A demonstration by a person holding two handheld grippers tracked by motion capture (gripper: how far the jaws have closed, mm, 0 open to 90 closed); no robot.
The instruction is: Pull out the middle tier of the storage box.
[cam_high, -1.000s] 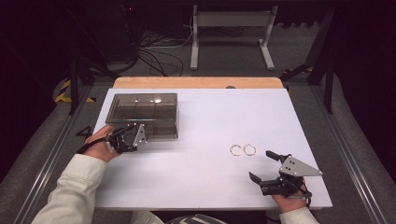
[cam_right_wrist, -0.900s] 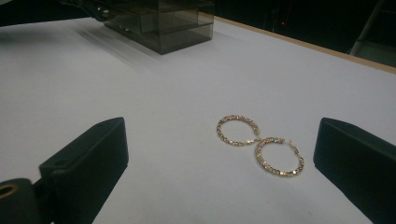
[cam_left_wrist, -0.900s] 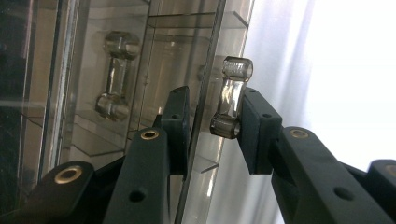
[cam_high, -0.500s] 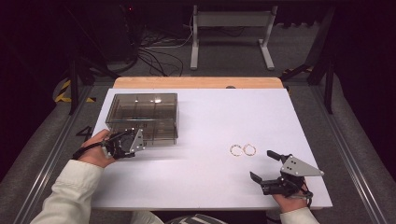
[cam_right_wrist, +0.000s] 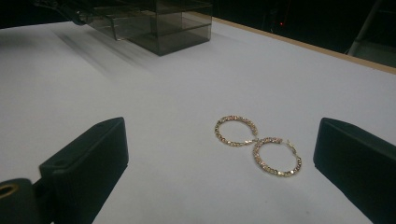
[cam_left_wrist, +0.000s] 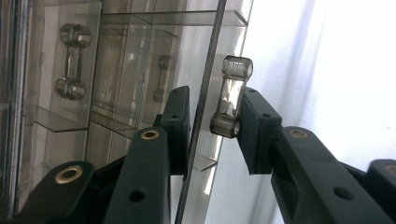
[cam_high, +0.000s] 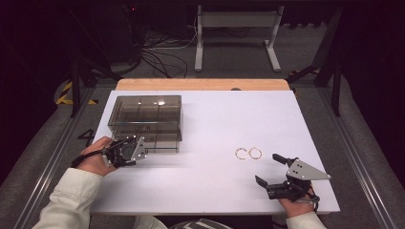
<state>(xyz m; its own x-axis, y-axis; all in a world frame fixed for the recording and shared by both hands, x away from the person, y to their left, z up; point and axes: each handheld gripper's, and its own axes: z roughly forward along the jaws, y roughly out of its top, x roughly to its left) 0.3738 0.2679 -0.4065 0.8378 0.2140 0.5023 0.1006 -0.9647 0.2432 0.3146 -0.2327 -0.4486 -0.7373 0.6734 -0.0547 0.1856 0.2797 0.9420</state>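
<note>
A smoky clear drawer box (cam_high: 143, 117) stands at the table's left. My left gripper (cam_high: 130, 150) is at its front lower left corner. In the left gripper view the left gripper (cam_left_wrist: 217, 121) is shut on a drawer's front panel and its clear handle (cam_left_wrist: 232, 93): one pad behind the panel, the other against the handle. Two gold hoop earrings (cam_high: 248, 153) lie touching on the white table (cam_high: 215, 119) right of centre. My right gripper (cam_high: 267, 168) rests open near the front right edge, just short of the earrings (cam_right_wrist: 254, 138), which lie ahead between its jaws (cam_right_wrist: 219, 163).
Inside the box (cam_left_wrist: 116, 70) other drawers show with similar clear handles (cam_left_wrist: 72, 60). A wooden strip (cam_high: 200, 84) runs along the table's far edge. Beyond it, cables and a metal stand (cam_high: 236, 28) sit on the dark floor.
My left hand and gripper have shifted a little toward the table's front, keeping hold at the drawer's front. The right gripper and the earrings have stayed put.
</note>
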